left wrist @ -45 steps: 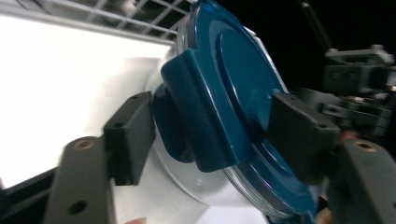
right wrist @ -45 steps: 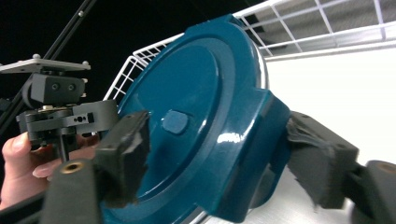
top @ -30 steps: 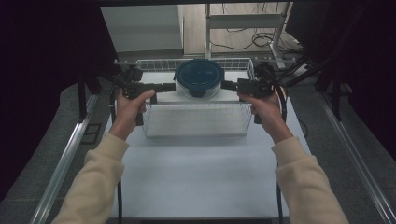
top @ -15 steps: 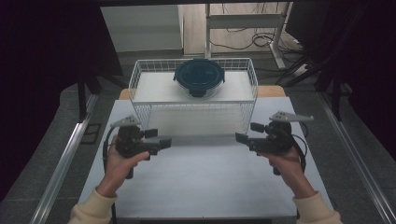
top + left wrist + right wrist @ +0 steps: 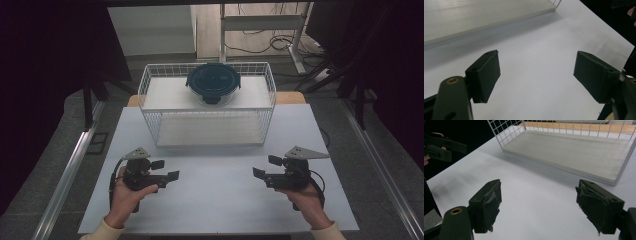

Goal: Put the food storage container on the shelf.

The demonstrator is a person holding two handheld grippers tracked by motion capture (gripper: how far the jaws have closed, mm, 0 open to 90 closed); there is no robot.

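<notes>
Both hands have drawn back from the wire basket (image 5: 207,107) and dropped to the near half of the white table (image 5: 215,200). At eight o'clock of the basket, the left gripper (image 5: 167,170) holds its jaws wide apart with nothing between them. On the basket's upper shelf, at twelve o'clock, sits the round lidded container (image 5: 213,82), free of both tools. At four o'clock, the right gripper (image 5: 265,167) has just narrowed slightly, yet gapes empty. The placing looks finished.
</notes>
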